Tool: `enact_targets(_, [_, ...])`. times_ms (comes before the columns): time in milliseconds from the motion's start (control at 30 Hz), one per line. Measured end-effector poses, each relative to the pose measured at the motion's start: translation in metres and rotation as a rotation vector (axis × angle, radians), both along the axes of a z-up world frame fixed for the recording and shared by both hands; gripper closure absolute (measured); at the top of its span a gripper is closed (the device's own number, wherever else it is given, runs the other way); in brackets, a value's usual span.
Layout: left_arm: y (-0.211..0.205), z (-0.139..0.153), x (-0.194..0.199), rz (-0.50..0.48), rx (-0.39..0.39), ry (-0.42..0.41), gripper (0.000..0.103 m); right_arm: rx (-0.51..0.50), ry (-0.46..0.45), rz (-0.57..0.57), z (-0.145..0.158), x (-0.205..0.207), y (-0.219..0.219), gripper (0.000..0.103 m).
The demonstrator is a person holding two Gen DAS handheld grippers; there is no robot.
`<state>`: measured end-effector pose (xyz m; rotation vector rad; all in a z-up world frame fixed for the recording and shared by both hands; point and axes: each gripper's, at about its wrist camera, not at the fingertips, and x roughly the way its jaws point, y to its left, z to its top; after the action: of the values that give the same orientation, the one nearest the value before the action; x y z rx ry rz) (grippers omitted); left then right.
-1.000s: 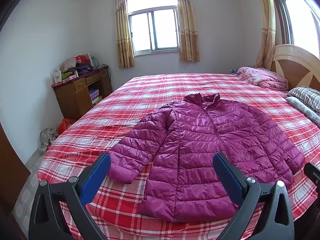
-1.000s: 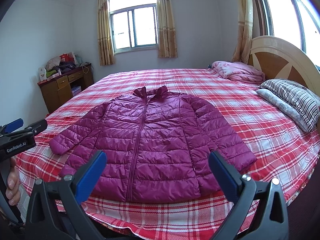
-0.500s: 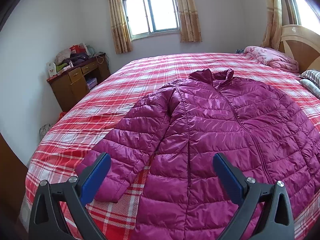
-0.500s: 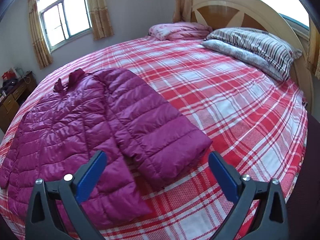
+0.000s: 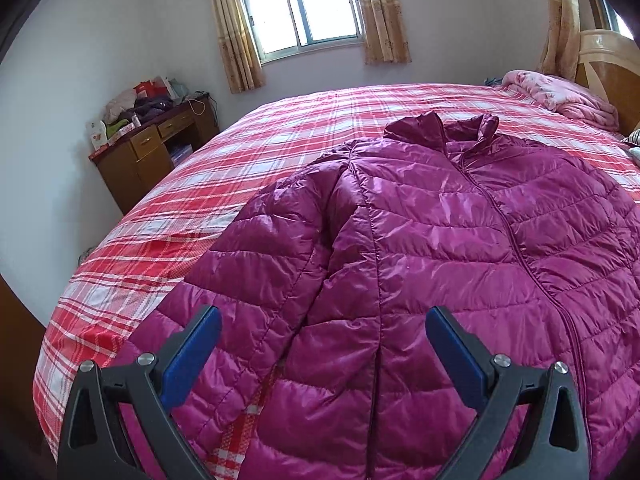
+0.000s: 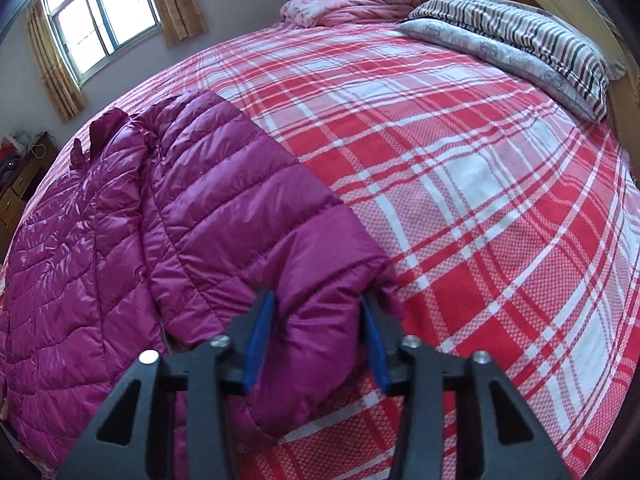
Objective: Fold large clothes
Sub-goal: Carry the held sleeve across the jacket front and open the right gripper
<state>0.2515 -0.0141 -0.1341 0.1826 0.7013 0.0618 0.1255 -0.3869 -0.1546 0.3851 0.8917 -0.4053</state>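
Observation:
A magenta quilted puffer jacket (image 5: 440, 240) lies flat, front up and zipped, on the red plaid bed (image 5: 280, 144). My left gripper (image 5: 322, 344) is open and empty, low over the jacket's left sleeve and side panel. In the right wrist view the jacket (image 6: 120, 220) fills the left side. My right gripper (image 6: 318, 328) has its jaws closed on the cuff end of the jacket's right sleeve (image 6: 316, 280), and the fabric bulges between the blue pads.
A wooden desk (image 5: 148, 152) with clutter stands by the left wall. A pink blanket (image 5: 560, 96) and striped pillows (image 6: 520, 36) lie at the headboard. Bare plaid bedcover (image 6: 480, 200) stretches to the right of the jacket.
Both grippers moved down and closer to the jacket. The right gripper went from open above the right sleeve to closed on its cuff. The left gripper stays open.

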Motion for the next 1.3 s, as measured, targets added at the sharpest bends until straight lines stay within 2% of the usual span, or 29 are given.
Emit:
enact_targets(100, [-0.002, -0.008, 0.014, -0.001, 0.026, 0.015, 0.001, -0.055, 0.0, -0.035, 0.01, -0.001, -0.018, 0.088])
enact_targets(300, [0.007, -0.013, 0.039, 0.026, 0.034, 0.025, 0.001, -0.173, -0.005, -0.174, 0.038, 0.018, -0.079, 0.091])
enact_targets(467, [0.017, -0.013, 0.05, 0.03, 0.031, 0.036, 0.001, -0.262, -0.046, -0.212, 0.07, 0.049, -0.094, 0.092])
enact_targets(633, [0.021, -0.009, 0.055, 0.027, 0.035, 0.03, 0.001, -0.367, -0.131, -0.156, 0.114, 0.075, -0.071, 0.092])
enact_targets(900, [0.026, -0.007, 0.061, 0.032, 0.007, 0.04, 0.001, -0.485, -0.212, -0.017, 0.157, 0.113, -0.001, 0.092])
enact_targets(1100, [0.034, -0.002, 0.064, 0.032, -0.029, 0.032, 0.001, -0.549, -0.242, 0.109, 0.172, 0.138, 0.057, 0.093])
enact_targets(1300, [0.041, 0.004, 0.069, 0.034, -0.054, 0.023, 0.001, -0.579, -0.232, 0.233, 0.167, 0.16, 0.109, 0.093])
